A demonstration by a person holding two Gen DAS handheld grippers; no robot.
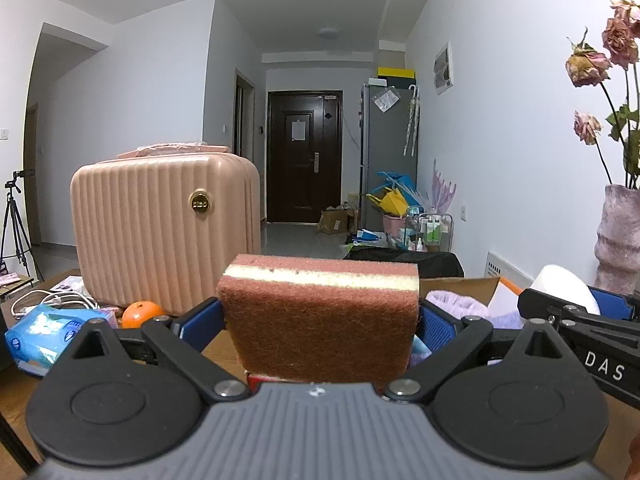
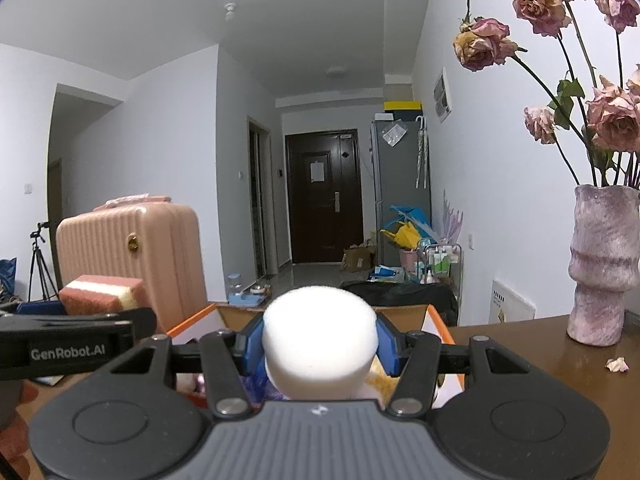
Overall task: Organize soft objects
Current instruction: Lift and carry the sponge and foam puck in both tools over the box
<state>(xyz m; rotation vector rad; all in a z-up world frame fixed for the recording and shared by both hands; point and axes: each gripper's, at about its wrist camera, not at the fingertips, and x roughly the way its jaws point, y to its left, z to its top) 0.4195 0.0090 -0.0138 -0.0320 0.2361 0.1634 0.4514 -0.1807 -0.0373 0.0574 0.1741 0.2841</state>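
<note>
Sponge: I have the brown scouring sponge (image 1: 320, 320) with its pale yellow layer clamped between the blue pads of my left gripper (image 1: 320, 322), lifted clear above the box, scrubby face toward the camera.
White foam: I hold a round white foam piece (image 2: 320, 340) pinched in my right gripper (image 2: 320, 342), the blue pads pressing its sides; it sits above the box too.
Left gripper from the right view: it shows at the left edge (image 2: 72, 344), carrying the sponge (image 2: 102, 294).
Right gripper from the left view: it enters at the right edge (image 1: 580, 312), the white foam (image 1: 560, 284) in it.
Cardboard box: the open box (image 1: 460, 288) lies just under both grippers, with lilac soft cloth (image 1: 456, 302) inside.
Near left: an orange (image 1: 142, 312) and a blue tissue pack (image 1: 40, 332) rest on the wooden table (image 2: 540, 356).
Behind them: a pink ribbed case (image 1: 160, 232) stands upright.
Right: a mauve vase (image 2: 604, 264) of dried roses (image 2: 488, 42) stands on the table; a fallen petal (image 2: 618, 365) lies near its foot.
Far: a dark door (image 1: 306, 156) closes the hallway.
</note>
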